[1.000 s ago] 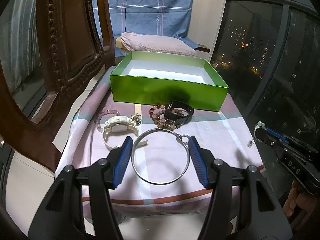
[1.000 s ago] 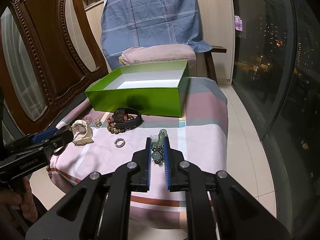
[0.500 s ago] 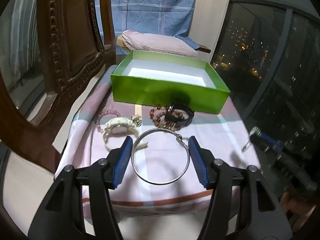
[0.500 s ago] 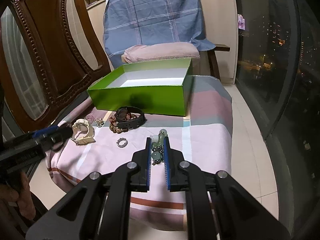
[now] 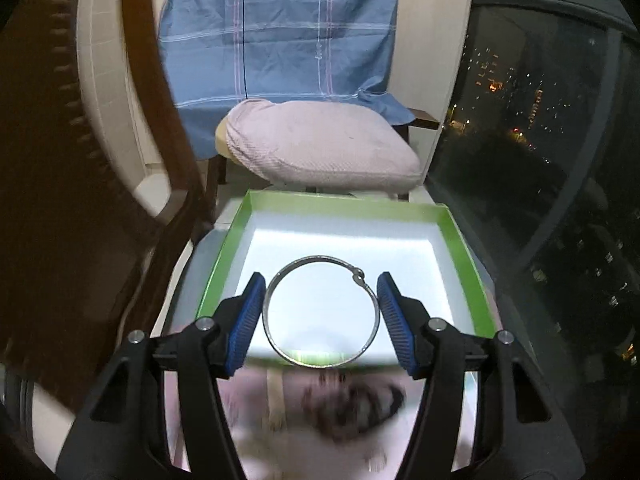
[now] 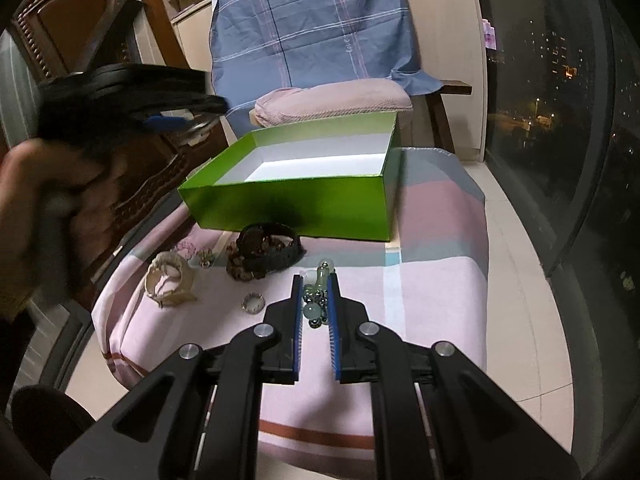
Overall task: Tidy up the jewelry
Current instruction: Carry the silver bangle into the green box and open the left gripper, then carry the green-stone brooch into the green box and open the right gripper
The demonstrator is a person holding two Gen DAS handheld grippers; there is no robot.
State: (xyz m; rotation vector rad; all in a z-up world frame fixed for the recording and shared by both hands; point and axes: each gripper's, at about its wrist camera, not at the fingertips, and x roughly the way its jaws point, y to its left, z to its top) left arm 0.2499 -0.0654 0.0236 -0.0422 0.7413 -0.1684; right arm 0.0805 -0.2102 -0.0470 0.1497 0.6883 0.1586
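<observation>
In the left wrist view, the left gripper (image 5: 320,312) holds a silver bangle (image 5: 320,312) across its width between wide-set blue pads, poised above the white floor of the green box (image 5: 460,240); the step in hand looks like placing it, so the next move likely calls for lowering and spreading the jaws. In the right wrist view, the right gripper (image 6: 316,308) is clamped narrowly on a pale green bead bracelet (image 6: 316,300) above the pink cloth (image 6: 432,292), near the box, with a cream watch (image 6: 170,282) and dark bracelets (image 6: 266,250) awaiting.
</observation>
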